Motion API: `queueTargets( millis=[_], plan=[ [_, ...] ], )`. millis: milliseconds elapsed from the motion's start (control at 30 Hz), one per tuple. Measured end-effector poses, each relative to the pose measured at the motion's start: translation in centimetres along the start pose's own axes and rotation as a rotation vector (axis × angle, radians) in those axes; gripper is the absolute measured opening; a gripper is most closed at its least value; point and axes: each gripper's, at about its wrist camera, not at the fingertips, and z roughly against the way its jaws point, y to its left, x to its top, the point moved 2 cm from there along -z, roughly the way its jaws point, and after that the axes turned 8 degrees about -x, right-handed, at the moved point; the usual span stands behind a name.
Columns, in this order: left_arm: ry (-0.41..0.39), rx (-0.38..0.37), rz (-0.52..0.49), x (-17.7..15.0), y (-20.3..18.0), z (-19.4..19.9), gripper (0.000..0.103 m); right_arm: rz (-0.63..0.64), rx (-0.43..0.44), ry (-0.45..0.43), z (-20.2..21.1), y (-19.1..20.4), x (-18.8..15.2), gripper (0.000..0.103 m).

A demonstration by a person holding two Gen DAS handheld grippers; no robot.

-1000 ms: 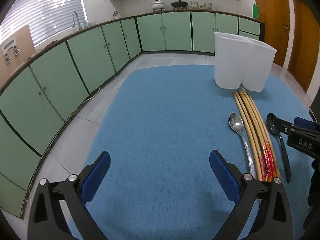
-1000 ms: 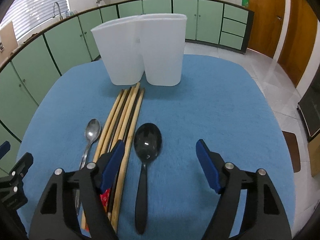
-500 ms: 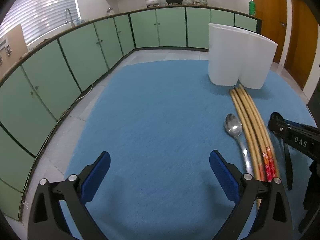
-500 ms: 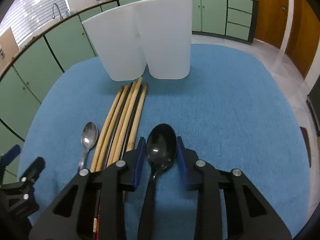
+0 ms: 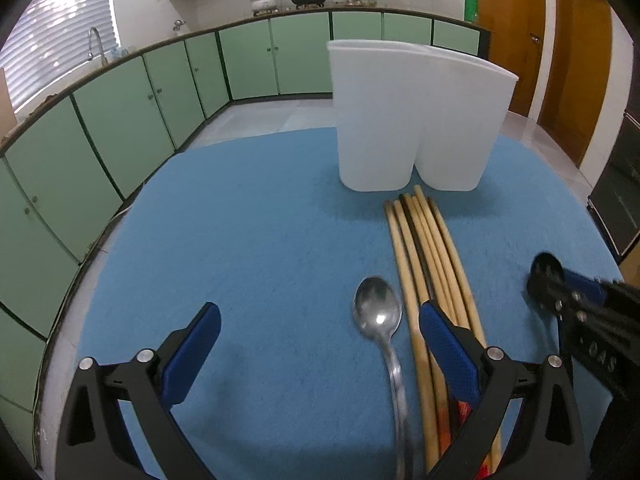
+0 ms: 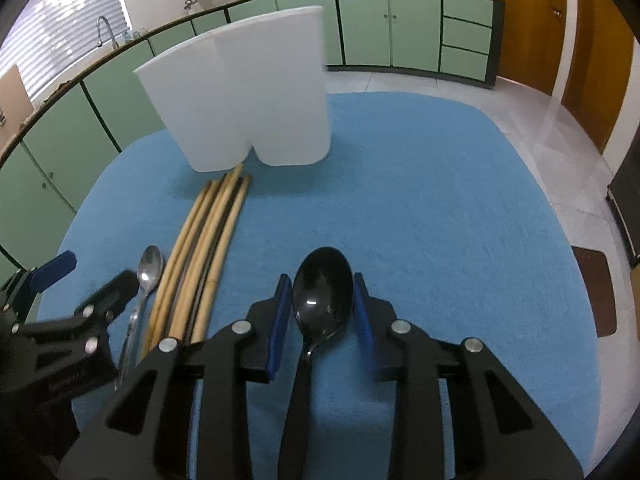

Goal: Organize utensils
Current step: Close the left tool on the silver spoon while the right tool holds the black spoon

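While the right claw (image 6: pixel 322 312) is shut tight on the black spoon (image 6: pixel 323 292), with a blue pad pressed on each side of the shiny bowl, the spoon's long dark handle runs back under the claw. You cannot tell if the spoon is lifted off the blue worktop (image 6: pixel 440 220). The left claw (image 5: pixel 316 344) has its two blue pads wide apart and holds nothing. It hangs low over the worktop, with the silver spoon (image 5: pixel 378 316) lying between its pads, close to the right pad. The silver spoon is shiny, bowl up, and its thin handle points back at the camera. Just beside it lie the chopsticks (image 5: pixel 424 248), a bunch of long tan sticks with one dark one, side by side. Their far tips almost touch the white holder (image 5: pixel 416 120). The holder stands upright and has two tall cups joined together. You cannot see inside it.
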Motion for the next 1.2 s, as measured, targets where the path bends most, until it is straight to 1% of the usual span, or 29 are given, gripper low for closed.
queueTargets(
  millis=[133, 200, 267, 367, 500, 600, 733, 800, 1000, 1200],
  plan=[
    [0.028, 0.011, 0.008, 0.5, 0.0, -1.7, 0.097, -0.003, 0.008, -0.002, -0.3, -0.8, -0.2, 0.029],
    [0.026, 0.006, 0.021, 0.6, 0.2, -2.3, 0.097, 0.008, 0.002, -0.007, -0.3, -0.6, -0.5, 0.029],
    [0.027, -0.001, 0.040, 0.8, 0.7, -2.5, 0.097, 0.015, 0.000, -0.013, -0.3, -0.5, -0.6, 0.029],
    [0.047, 0.015, 0.049, 0.6, 1.4, -2.9, 0.097, 0.024, 0.001, -0.015, -0.2, -0.4, -0.7, 0.030],
    [0.062, -0.004, 0.078, 0.3, 2.0, -3.3, 0.097, 0.027, -0.003, -0.007, -0.2, -0.5, -0.6, 0.030],
    [0.067, -0.006, 0.075, 0.7, 2.0, -3.6, 0.097, 0.022, 0.006, 0.006, -0.2, -0.4, -0.2, 0.033],
    [0.069, -0.012, 0.064, 1.0, 1.9, -3.7, 0.097, 0.032, 0.005, 0.011, -0.3, -0.4, 0.0, 0.034],
    [0.072, -0.024, 0.064, 0.8, 1.8, -3.5, 0.097, 0.034, -0.001, 0.011, -0.3, -0.5, 0.0, 0.034],
    [0.073, -0.032, 0.060, -0.4, 1.9, -2.5, 0.097, 0.042, -0.008, 0.004, -0.2, 0.0, 0.0, 0.034],
    [0.078, -0.034, 0.037, -0.5, 1.7, -2.3, 0.098, 0.031, -0.012, 0.001, -0.3, 0.2, -0.2, 0.035]
  ],
)
